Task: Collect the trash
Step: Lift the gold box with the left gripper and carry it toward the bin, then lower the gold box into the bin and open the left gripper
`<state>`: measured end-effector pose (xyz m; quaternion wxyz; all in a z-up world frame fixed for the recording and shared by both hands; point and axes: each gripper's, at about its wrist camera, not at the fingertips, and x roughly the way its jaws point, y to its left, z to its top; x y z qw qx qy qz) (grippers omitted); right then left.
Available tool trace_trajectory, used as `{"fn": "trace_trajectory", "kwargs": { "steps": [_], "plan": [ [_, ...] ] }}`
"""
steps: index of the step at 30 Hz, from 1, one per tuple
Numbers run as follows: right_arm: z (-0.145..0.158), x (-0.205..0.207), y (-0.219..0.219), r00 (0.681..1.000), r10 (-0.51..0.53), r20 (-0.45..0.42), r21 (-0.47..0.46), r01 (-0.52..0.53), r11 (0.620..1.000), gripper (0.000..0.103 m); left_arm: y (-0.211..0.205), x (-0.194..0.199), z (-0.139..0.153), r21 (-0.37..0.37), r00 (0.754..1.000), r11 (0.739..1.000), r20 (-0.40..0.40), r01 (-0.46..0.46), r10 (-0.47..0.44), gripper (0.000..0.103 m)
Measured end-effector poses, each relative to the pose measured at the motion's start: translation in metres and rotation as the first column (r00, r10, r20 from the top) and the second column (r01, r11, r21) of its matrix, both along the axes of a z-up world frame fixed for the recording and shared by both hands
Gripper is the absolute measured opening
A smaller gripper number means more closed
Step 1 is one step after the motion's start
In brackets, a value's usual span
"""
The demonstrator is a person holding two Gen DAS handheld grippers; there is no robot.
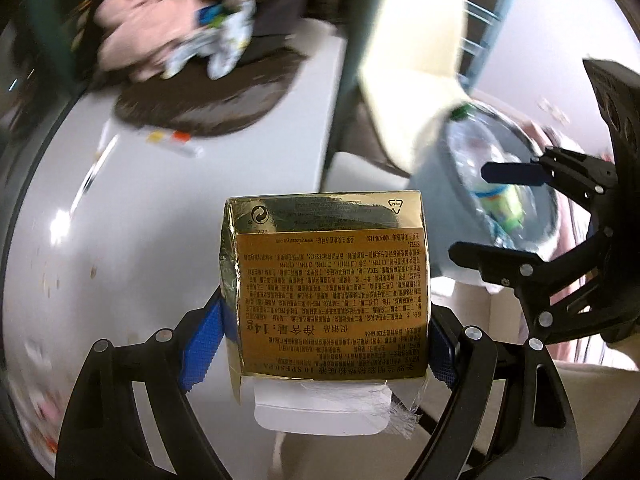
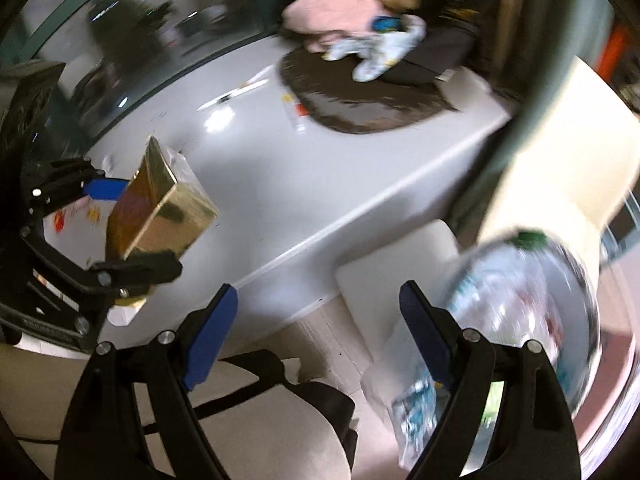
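White and glossy, the long rectangular table (image 2: pixel 280 184) fills the middle of both wrist views, its near edge running from seven o'clock up toward two o'clock in the right view. Beyond it, at about twelve o'clock, a shaggy dark brown oval rug (image 2: pixel 360 100) lies on the tabletop, with a blurred heap of pink and beige plush toys (image 2: pixel 332 12) and a white patterned soft toy (image 2: pixel 384 48) at its far side. A cream upholstered chair (image 1: pixel 416 64) stands off the table's end, at one o'clock in the left view. Below that chair, at three o'clock, is a round grey bin (image 1: pixel 436 216) lined with clear plastic and holding a crushed clear plastic bottle with a green cap (image 1: pixel 476 140).

The task's thing, a shiny gold cardboard box with a printed label (image 1: pixel 328 292), sits dead centre in the left view, above the table's near edge. The left gripper (image 1: pixel 324 340) is clamped on it: its blue textured pads (image 1: pixel 204 348) press against the box's two sides, and a white flap with clear tape hangs from the box's open near end at six o'clock. In the right view the same box (image 2: pixel 160 216) shows at nine o'clock, tilted, pinched between black fingers.

The right gripper (image 2: pixel 316 336) stands wide, with nothing between its blue pads (image 2: pixel 212 336), over the floor just beside the bin.
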<state>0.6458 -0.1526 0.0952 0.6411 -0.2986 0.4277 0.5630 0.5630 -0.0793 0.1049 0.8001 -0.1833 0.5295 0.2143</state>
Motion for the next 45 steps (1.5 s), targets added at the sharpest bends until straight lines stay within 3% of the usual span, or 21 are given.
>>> {"fn": "trace_trajectory", "kwargs": {
  "steps": [3, 8, 15, 25, 34, 45],
  "plan": [
    [0.002, 0.007, -0.014, 0.994, -0.106, -0.006, 0.001, 0.106, 0.994, 0.080, -0.008, 0.017, 0.002, -0.005, 0.994, 0.994, -0.005, 0.113, -0.113, 0.082],
    [0.006, 0.016, -0.040, 0.962, -0.270, -0.030, 0.028, 0.271, 0.962, 0.080, -0.026, 0.041, 0.010, 0.022, 0.958, 0.957, -0.005, 0.288, -0.288, 0.082],
    [0.012, 0.023, -0.067, 0.923, -0.383, -0.029, 0.050, 0.384, 0.922, 0.080, -0.045, 0.069, 0.022, 0.055, 0.920, 0.919, -0.008, 0.391, -0.392, 0.082],
    [0.012, 0.071, -0.107, 0.891, -0.454, -0.021, 0.039, 0.454, 0.890, 0.080, -0.085, 0.124, 0.020, 0.019, 0.889, 0.889, -0.005, 0.458, -0.458, 0.082],
    [0.003, 0.114, -0.140, 0.869, -0.494, -0.022, 0.016, 0.494, 0.869, 0.080, -0.113, 0.168, 0.012, -0.007, 0.876, 0.876, -0.007, 0.482, -0.482, 0.083],
    [-0.012, 0.159, -0.165, 0.859, -0.511, -0.027, -0.016, 0.511, 0.860, 0.080, -0.138, 0.216, -0.009, -0.011, 0.853, 0.854, -0.035, 0.521, -0.521, 0.083]
  ]
}}
